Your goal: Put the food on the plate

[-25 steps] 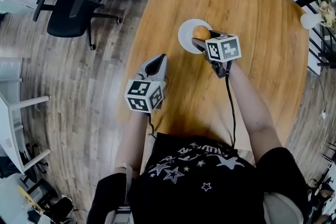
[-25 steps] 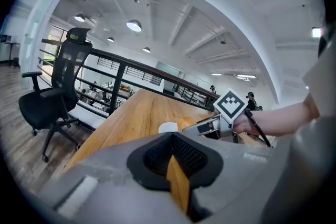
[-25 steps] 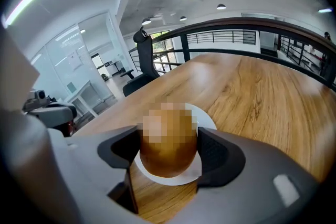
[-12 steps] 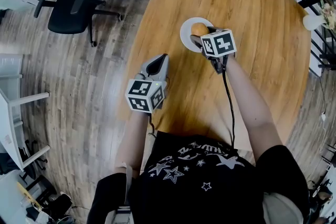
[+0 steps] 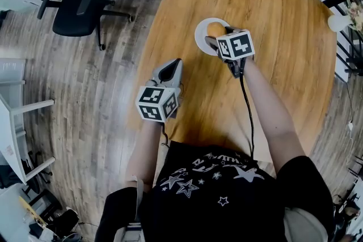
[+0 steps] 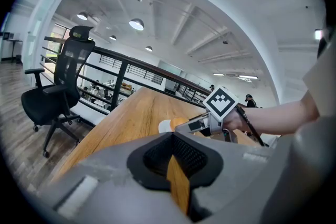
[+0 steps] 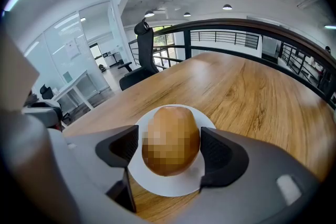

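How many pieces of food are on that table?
1. The brown rounded food sits on the white plate, between the opening fingers of the right gripper. None seems hidden.

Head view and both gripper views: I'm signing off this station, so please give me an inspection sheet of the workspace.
surface: wooden table, bare apart from the plate.
job's things: brown food rests on the white plate.
clutter: nothing seen.
grippers: right gripper straddles the food, jaws opening, pads just off it; left gripper shut, empty, by the table's left edge.
cables: black cable runs from the right gripper along the forearm.
surroundings: black office chair on wood floor; black railing beyond the table.
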Tool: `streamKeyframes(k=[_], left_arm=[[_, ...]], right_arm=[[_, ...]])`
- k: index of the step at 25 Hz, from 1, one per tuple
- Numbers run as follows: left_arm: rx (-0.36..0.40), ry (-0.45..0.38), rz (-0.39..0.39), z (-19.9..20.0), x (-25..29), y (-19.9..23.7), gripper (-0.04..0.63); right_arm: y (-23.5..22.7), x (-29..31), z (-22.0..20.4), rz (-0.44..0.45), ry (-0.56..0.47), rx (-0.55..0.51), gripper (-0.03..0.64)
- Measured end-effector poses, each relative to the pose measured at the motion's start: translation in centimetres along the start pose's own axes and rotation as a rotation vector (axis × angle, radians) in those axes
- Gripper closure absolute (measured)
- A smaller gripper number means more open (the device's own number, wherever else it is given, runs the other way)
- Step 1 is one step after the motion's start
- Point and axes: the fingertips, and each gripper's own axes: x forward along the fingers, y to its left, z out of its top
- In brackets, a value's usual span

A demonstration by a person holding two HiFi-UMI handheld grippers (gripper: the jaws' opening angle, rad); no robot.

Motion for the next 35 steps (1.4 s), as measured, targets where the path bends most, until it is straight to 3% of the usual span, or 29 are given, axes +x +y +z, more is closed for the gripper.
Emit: streamKeyframes(k=[25, 35], left_arm=[[0.010, -0.049, 0.052, -0.2, -4.3, -3.7, 0.595], [0.032, -0.072, 0.060, -1.0, -6.6, -7.5, 0.595]], right_arm=[[1.5, -7.3, -0.3, 0.011, -0.128, 0.005, 0.233], [1.8, -12.4, -3.3, 0.044, -0.183, 0.037, 0.235]])
